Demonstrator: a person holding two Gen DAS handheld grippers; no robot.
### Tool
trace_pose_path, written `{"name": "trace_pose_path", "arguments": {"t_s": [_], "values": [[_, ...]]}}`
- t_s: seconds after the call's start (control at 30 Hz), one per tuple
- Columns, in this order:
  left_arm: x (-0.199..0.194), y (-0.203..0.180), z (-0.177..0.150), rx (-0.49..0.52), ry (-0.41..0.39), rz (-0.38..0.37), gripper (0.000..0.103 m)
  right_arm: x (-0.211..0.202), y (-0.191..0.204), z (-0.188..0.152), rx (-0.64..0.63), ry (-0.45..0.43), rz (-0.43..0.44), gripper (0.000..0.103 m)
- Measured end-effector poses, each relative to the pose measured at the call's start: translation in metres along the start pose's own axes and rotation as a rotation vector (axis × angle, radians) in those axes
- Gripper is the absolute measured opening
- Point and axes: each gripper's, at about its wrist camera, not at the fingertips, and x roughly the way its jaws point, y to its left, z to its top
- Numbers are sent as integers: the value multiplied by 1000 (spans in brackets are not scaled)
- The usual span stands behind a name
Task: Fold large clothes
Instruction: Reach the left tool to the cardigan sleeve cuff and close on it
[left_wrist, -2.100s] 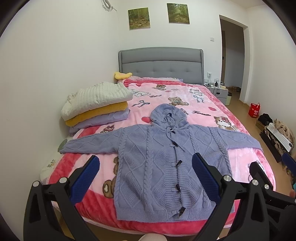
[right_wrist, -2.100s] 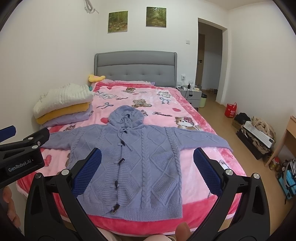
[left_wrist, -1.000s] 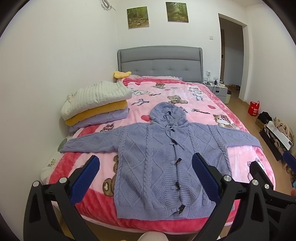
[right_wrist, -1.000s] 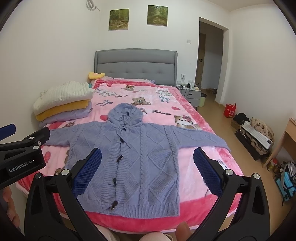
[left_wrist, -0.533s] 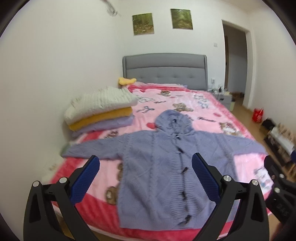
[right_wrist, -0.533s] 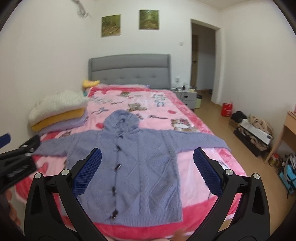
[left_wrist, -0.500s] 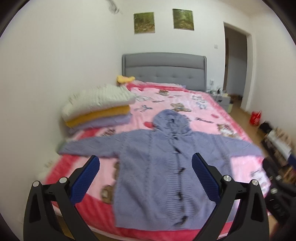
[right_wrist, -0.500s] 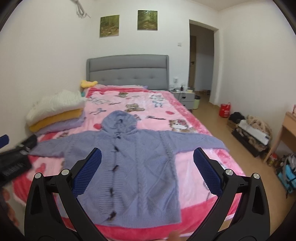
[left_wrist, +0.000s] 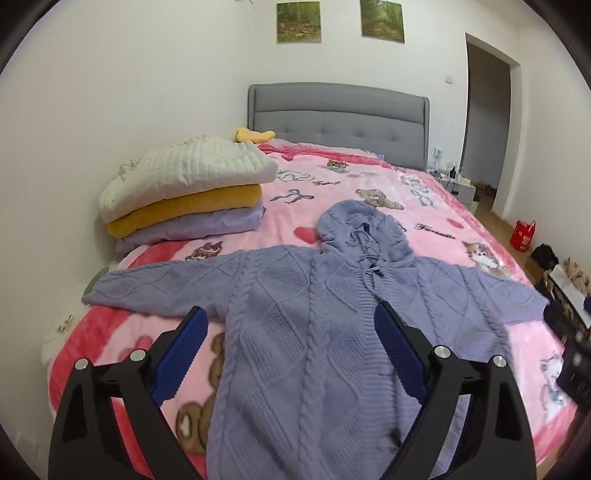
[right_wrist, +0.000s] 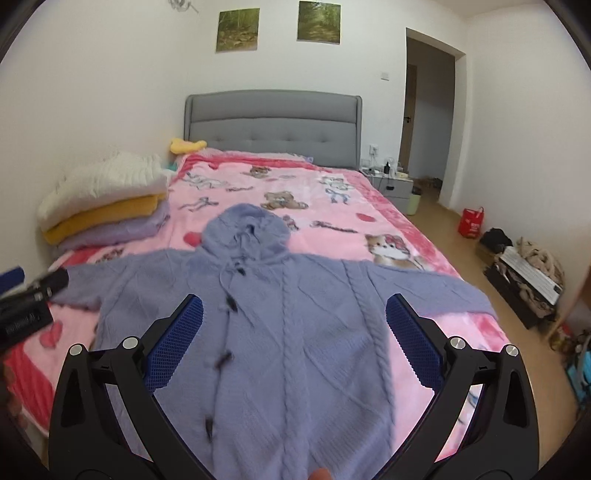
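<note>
A lavender hooded cable-knit cardigan (left_wrist: 295, 317) lies flat and face up on the pink bed, sleeves spread to both sides, hood toward the headboard; it also shows in the right wrist view (right_wrist: 295, 314). My left gripper (left_wrist: 291, 347) is open and empty above the cardigan's left half. My right gripper (right_wrist: 293, 339) is open and empty above the cardigan's middle and right half. The left gripper's body shows blurred at the left edge of the right wrist view (right_wrist: 26, 299).
A stack of three folded garments (left_wrist: 184, 192), white over yellow over lilac, sits on the bed's left side by the wall. A grey headboard (left_wrist: 338, 118) stands at the far end. A nightstand (right_wrist: 397, 186), a red bag (right_wrist: 471, 221) and floor clutter (right_wrist: 524, 273) are to the right.
Both grippers have moved forward and lower toward the cardigan, which now fills more of each view. Both stay open. The cardigan has not moved.
</note>
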Motion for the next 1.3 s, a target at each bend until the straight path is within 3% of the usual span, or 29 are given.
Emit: {"name": "trace_pose_path", "arguments": {"t_s": [0.17,0.3,0.43,0.57,0.67,0.83,0.93,1.1,1.3], "values": [[25,15,18,40,2,30,97,31,14,34,11,21,50,95],[33,50,42,-5,11,51,98,42,31,70,3,42,59,95],[59,123,60,-145,90,45,98,43,56,109,-12,21,81,95],[95,215,56,-301,169,44,98,44,90,140,-11,10,90,95],[120,288,43,-478,200,28,98,50,117,151,-17,23,66,95],[172,418,0,-885,227,-18,98,68,160,158,-100,82,23,95],[199,469,-25,-1060,228,-36,98,78,185,159,-147,110,33,95],[249,511,-41,-1107,299,-51,98,96,222,158,-217,146,39,95],[288,528,-60,-1169,390,-13,98,116,251,159,-241,183,50,95]]}}
